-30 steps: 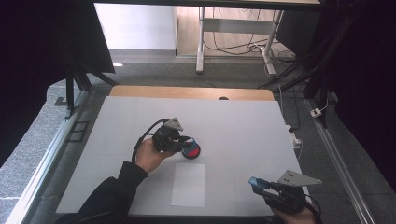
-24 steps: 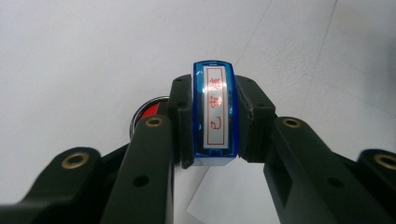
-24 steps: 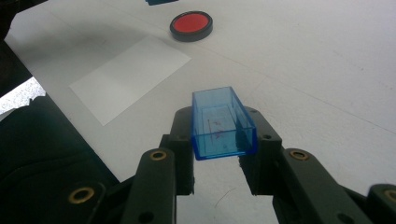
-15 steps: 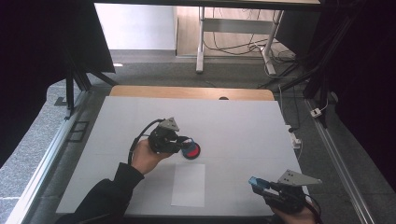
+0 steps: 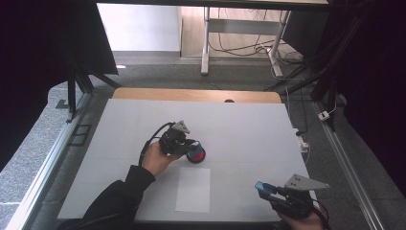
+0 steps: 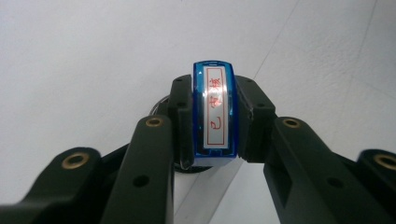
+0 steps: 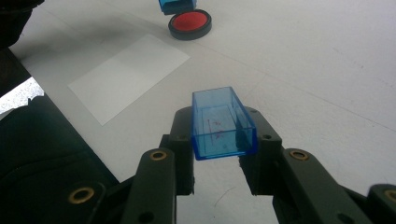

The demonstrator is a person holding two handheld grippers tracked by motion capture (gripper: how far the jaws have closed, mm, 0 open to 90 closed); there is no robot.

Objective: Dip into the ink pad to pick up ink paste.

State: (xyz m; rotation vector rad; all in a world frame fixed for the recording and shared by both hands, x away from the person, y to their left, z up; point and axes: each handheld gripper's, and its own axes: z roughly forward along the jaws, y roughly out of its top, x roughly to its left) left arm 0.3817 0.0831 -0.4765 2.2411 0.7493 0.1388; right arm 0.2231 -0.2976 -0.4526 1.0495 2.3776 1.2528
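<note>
High view first: the left gripper point(image 5: 190, 146) sits out over the middle of the white tabletop point(image 5: 249, 129), pointing down at the red ink pad point(image 5: 196, 155), which lies just beyond the far edge of the white paper sheet point(image 5: 193, 189). Over to the left gripper view, and there it is: the blue stamp point(image 6: 215, 112) is clamped square between the two black jaws, pressed in from both sides, its printing face with red characters in a red frame turned toward the camera. Just behind and beneath the stamp, a sliver of the pad's dark round rim peeks out; whether stamp and pad touch, I cannot tell.

Down at the near right corner, the right gripper point(image 5: 264, 188) hovers low at the tabletop's edge, well apart from pad and paper. Right gripper view confirms the grip: its jaws are closed on the clear blue stamp cap point(image 7: 222, 122), an open little box with its hollow side facing up. Farther off in that same view lie the ink pad point(image 7: 190, 23), red and round, and the paper sheet point(image 7: 128, 74) beside it.
</note>
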